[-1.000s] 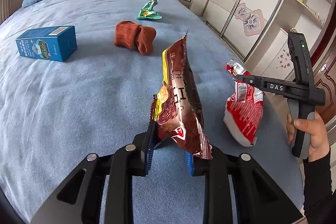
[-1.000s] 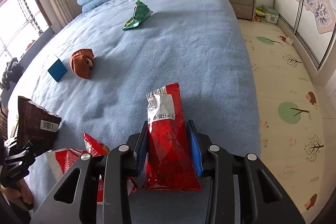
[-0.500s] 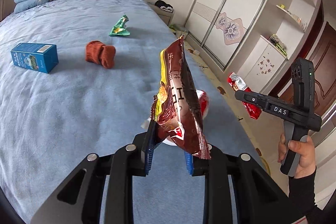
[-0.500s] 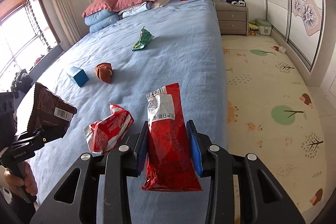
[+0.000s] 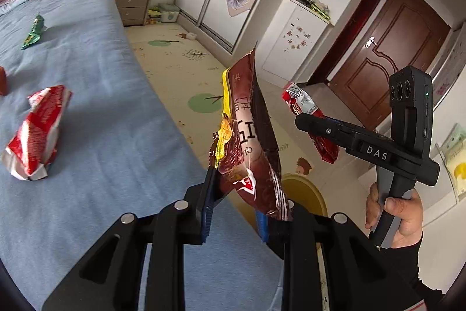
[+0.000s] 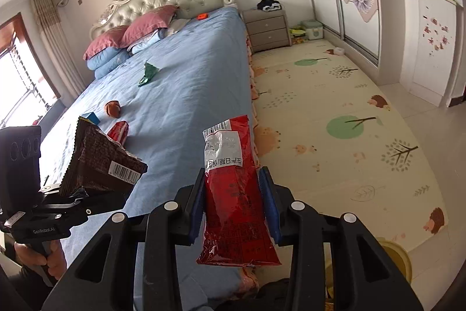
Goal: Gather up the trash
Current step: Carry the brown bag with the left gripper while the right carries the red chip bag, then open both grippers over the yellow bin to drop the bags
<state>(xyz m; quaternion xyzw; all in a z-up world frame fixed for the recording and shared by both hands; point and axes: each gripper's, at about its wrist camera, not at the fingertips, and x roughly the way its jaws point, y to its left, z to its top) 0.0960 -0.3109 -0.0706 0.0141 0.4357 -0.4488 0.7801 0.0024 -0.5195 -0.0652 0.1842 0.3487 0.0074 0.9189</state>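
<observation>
- We hold the left gripper [image 5: 236, 212] clamped on a crinkled brown foil snack bag [image 5: 250, 136], taken at its lower corner; the bag stands up and leans, showing how little it weighs.
- We hold the right gripper [image 6: 233, 209] closed on a flat red plastic wrapper [image 6: 236, 194], pinched across its middle with both ends sticking out (the printed white patch is at the top end).
- Both pieces hang in the air beside the blue-covered bed [image 5: 102, 121], over its edge and the pale patterned play mat [image 6: 335, 121].
- A yellow round rim [image 5: 305, 188] shows on the floor below the grippers; we judge it may be the bin, though most of it is hidden.
- Handling: we judge both wrappers to be light, thin and limp, slick on the surface, not breakable. A firm pinch on a flat or folded part holds best; a loose edge could slide out of the pads.
- Still on the bed: a crumpled red and white snack bag [image 5: 35, 133], near the mattress edge, and a small green wrapper [image 5: 33, 32] farther up toward the pillows [image 6: 131, 34].
- The crumpled one should be easiest to take by a raised fold; the green one lies flatter and may need a pinch at a lifted corner.
</observation>
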